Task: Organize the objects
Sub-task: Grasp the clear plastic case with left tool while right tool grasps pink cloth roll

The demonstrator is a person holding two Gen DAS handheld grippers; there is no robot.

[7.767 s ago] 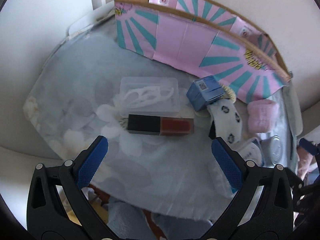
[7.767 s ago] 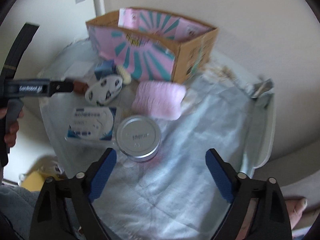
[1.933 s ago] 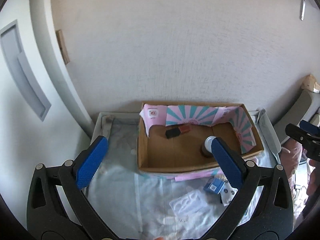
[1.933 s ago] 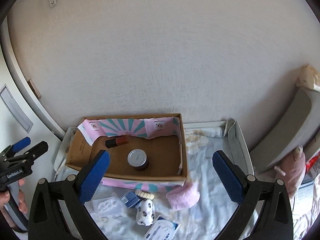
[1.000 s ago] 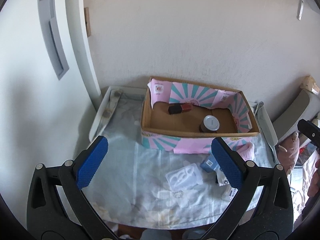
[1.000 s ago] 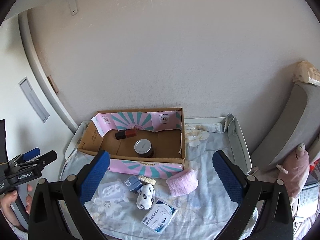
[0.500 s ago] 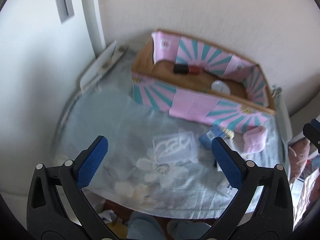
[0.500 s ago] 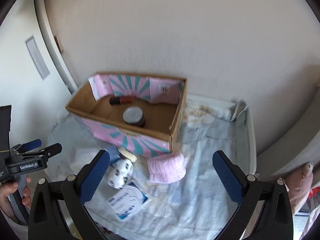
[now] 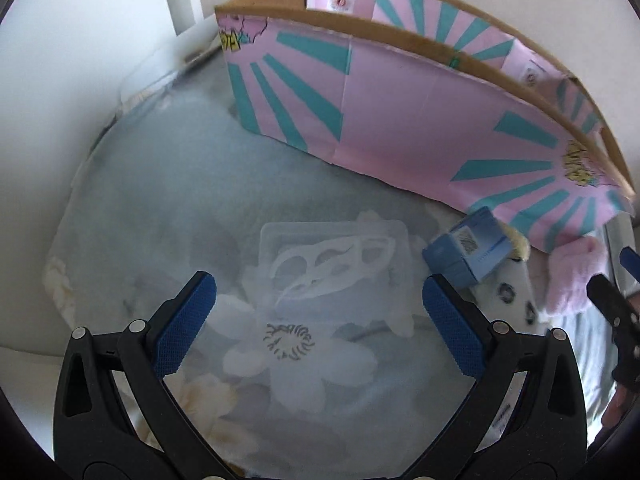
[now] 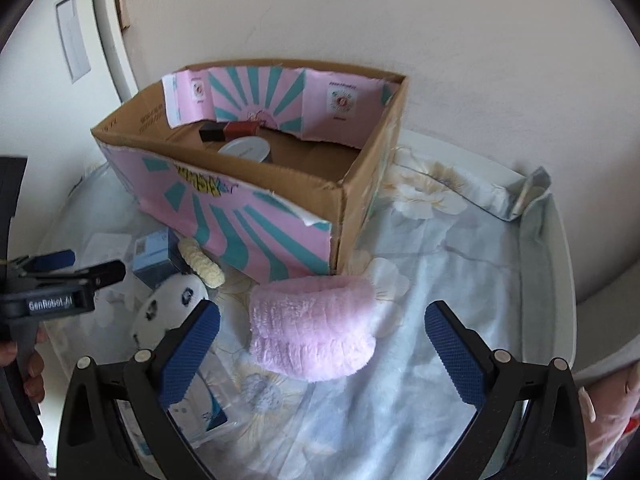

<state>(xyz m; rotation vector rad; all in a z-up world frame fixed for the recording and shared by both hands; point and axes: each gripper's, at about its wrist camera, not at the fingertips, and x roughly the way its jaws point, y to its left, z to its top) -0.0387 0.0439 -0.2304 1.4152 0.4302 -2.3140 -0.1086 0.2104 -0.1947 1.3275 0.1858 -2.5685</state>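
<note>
My left gripper (image 9: 318, 322) is open and empty, low over a clear plastic case (image 9: 334, 264) lying on the floral cloth. A small blue box (image 9: 468, 250) sits to its right against the pink-and-teal cardboard box (image 9: 400, 120). My right gripper (image 10: 320, 338) is open and empty, just in front of a fluffy pink roll (image 10: 314, 330). Inside the cardboard box (image 10: 256, 224) lie a black-and-red tube (image 10: 230, 129) and a silver-lidded jar (image 10: 246, 150). The left gripper also shows in the right wrist view (image 10: 68, 268).
A white spotted pouch (image 10: 168, 308), a cream scrunchie (image 10: 200, 268), the blue box (image 10: 154, 258) and a blue-and-white packet (image 10: 200, 408) lie left of the pink roll. The white tray rim (image 10: 554, 264) borders the cloth on the right. A wall stands behind the box.
Both grippers have dropped from high above the table to close over it. The left now faces the clear case, the right the pink roll. Both stay open.
</note>
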